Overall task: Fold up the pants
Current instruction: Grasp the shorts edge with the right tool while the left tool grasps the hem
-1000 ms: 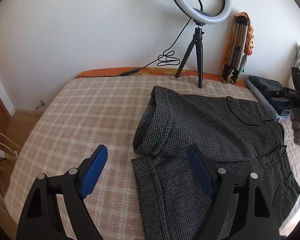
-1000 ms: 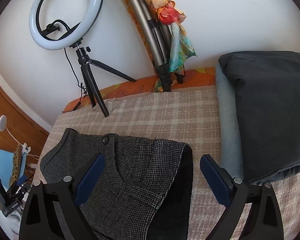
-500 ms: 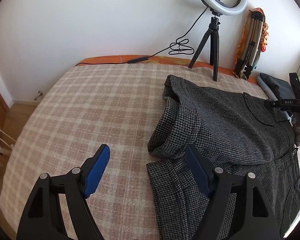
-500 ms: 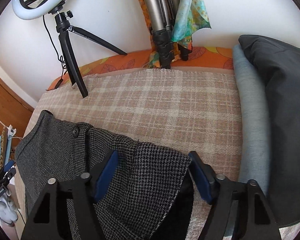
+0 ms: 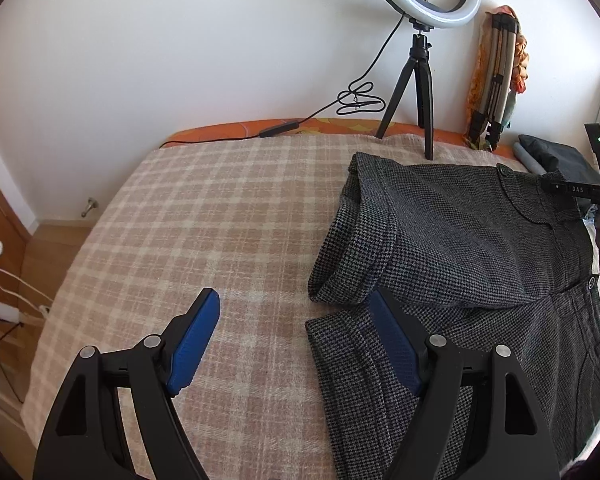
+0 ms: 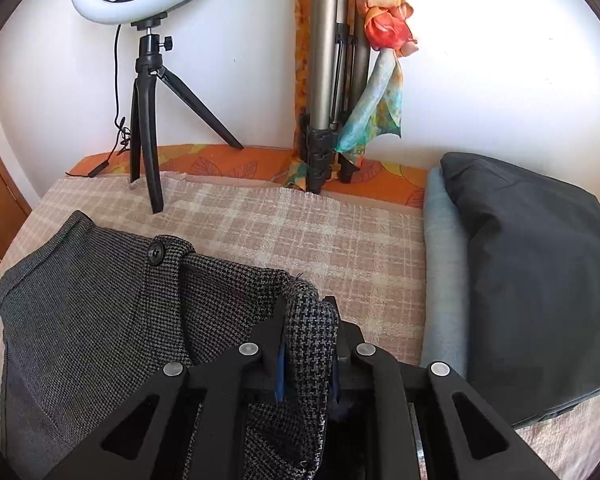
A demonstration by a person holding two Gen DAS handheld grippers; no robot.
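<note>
- The grey houndstooth wool pants [image 5: 460, 248] lie on the bed [image 5: 204, 232], which is covered by a beige-and-cream checked blanket. They sit toward the bed's right side, short of its far edge by the wall.
- One cuffed leg is folded over the other, and its rolled hem faces the bed's middle.
- The left tongs [image 5: 296, 340] are spread wide and hold nothing. One blue pad is over bare blanket, the other over the lower leg's hem.
- The right tongs [image 6: 306, 344] are pressed together, pinching a bunched edge of the pants' fabric near the buttoned waistband.
- A white ring light on a black tripod [image 6: 148, 92] stands at the far edge.
- A dark grey pillow [image 6: 532, 280] lies at the bed's right end.
</note>
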